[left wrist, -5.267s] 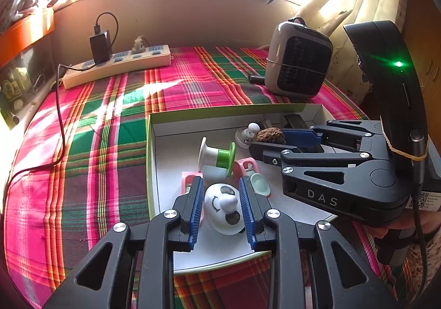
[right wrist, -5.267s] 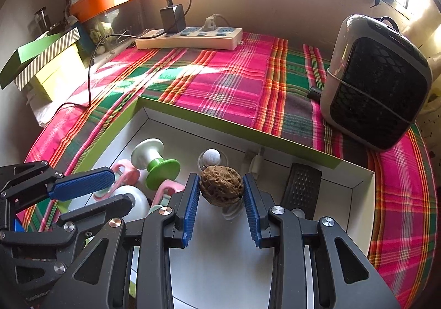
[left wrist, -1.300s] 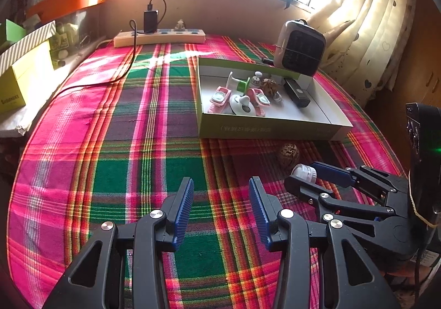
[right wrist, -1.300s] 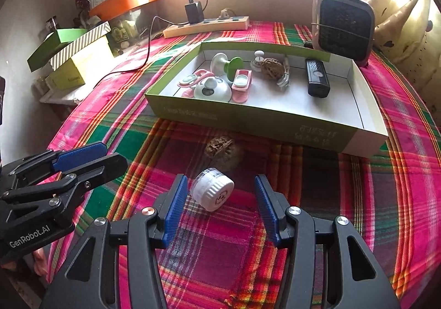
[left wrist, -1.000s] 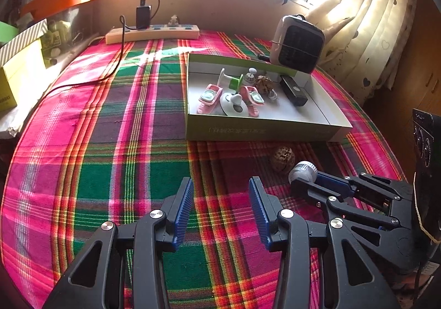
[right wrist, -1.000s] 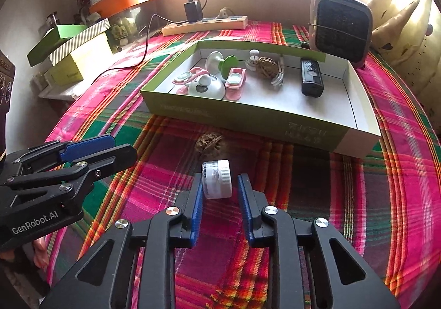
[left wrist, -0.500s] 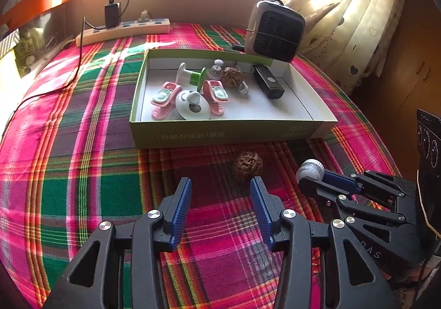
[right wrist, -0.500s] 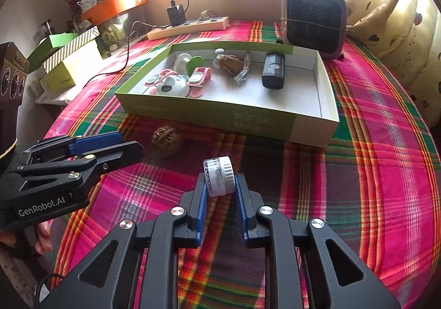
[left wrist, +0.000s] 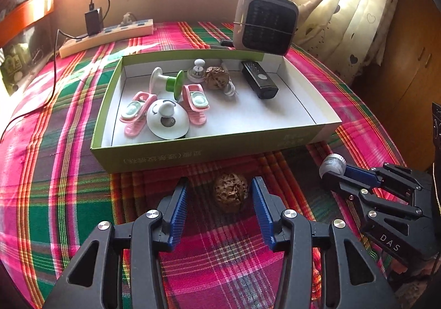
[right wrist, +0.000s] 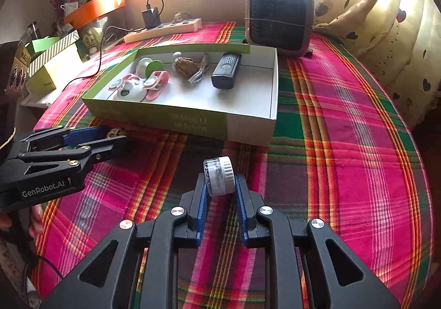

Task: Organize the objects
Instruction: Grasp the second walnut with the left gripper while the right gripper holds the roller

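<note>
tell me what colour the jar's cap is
White, on the jar; clearest in the right wrist view.

A plaid-covered table point(left wrist: 69, 176) bears a green box point(left wrist: 193, 154), walnut point(left wrist: 231, 192), heater point(left wrist: 266, 26), power strip point(left wrist: 110, 35).

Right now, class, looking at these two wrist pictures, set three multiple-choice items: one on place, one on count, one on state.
1. Where is the loose walnut? A in the box; B on the cloth between the left tongs; C on the heater.
2. How many pink clips lie in the box? A two; B three; C four.
3. The right tongs are: A open, empty; B shut on the small jar; C out of view.

Answers: B, it sits between the open pads; A, two clips are visible; B, the pads press the jar.
</note>
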